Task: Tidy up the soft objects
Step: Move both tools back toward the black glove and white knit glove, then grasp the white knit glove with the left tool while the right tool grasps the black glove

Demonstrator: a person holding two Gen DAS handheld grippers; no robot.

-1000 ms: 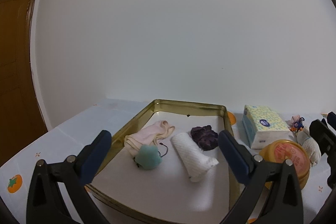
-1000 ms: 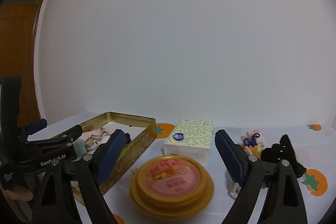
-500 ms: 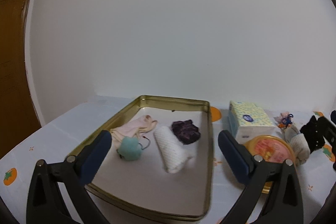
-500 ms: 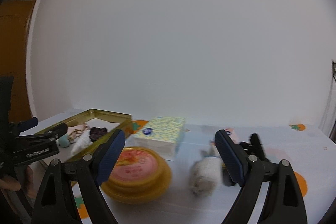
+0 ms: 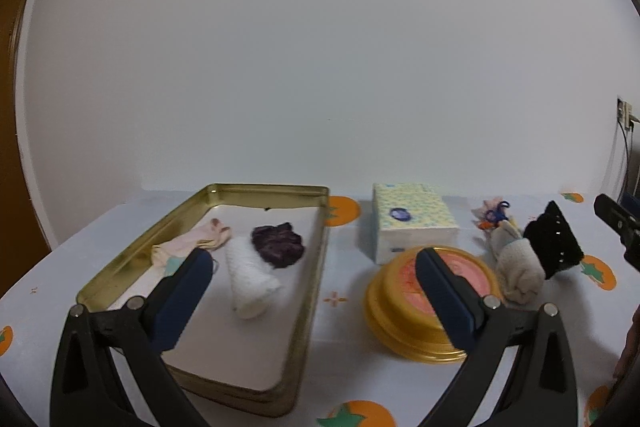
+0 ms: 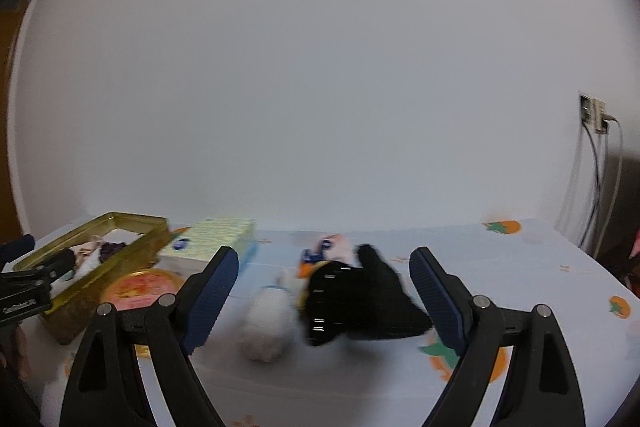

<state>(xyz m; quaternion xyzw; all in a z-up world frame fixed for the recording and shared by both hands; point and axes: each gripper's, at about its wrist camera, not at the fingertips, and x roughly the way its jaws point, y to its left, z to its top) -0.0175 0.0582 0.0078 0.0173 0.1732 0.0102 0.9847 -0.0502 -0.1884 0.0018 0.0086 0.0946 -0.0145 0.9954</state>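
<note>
A gold tin tray (image 5: pixel 316 267) is taken as the landmark on the tabletop (image 5: pixel 344 379), which is covered with a white cloth printed with orange fruit. Inside the tray four soft things are seen: a pale pink cloth (image 5: pixel 192 241) near its far left wall, a teal item (image 5: pixel 173 263) partly hidden just in front of that cloth, a white rolled towel (image 5: pixel 250 273) in the middle, and a dark purple scrunchie (image 5: pixel 278 245) touching the towel's far end.

To the right of the tray, outside it, a round yellow tin with a pink lid (image 5: pixel 404 311) is seen, and behind that tin a tissue pack (image 5: pixel 412 227). Further right of the tray lie a beige rolled sock (image 6: pixel 266 323), a black knitted item (image 6: pixel 356 301) just beside it, and a small pink and blue item (image 6: pixel 326 249) behind both.

The left tongs (image 5: pixel 312 291) are held wide open over the tray's near right corner, with nothing gripped. The right tongs (image 6: pixel 324 291) are likewise spread wide, nothing being pressed by the pads; the sock and the black item are framed between them, though blurred.
</note>
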